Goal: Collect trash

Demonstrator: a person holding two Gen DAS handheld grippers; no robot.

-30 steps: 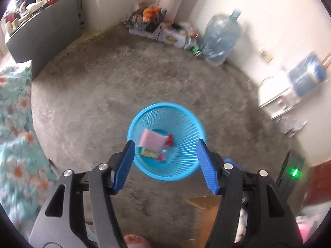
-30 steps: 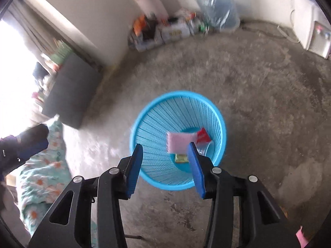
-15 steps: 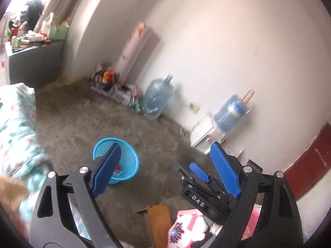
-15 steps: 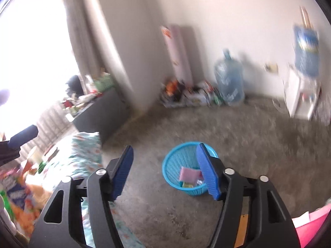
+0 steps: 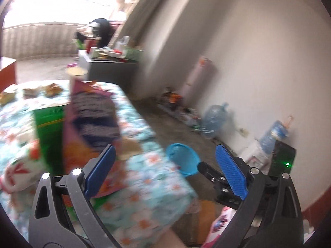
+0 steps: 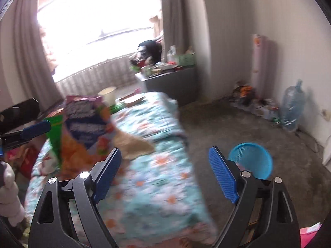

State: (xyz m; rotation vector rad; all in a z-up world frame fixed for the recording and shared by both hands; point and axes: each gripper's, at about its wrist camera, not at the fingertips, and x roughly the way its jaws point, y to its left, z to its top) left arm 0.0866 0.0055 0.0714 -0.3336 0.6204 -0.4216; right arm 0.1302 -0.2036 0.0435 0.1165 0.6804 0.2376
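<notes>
Both grippers, left gripper [image 5: 165,171] and right gripper [image 6: 163,171], are standing wide and empty, jaws having just been opening. Trash bags [image 6: 82,124] are lying on the bed [image 6: 161,128]; the blue basket [image 6: 251,161] is sitting right, on the floor. Next: reaching for a bag.

Both cameras ride just behind their own fingers, angled down and forward over the floral-covered surface [image 5: 149,177] from close above. The left view faces the far wall, the right more toward the window [image 6: 99,20]. Both share the blue basket [image 6: 251,160], the snack bags [image 5: 91,111] and the water jug [image 6: 293,107].
</notes>
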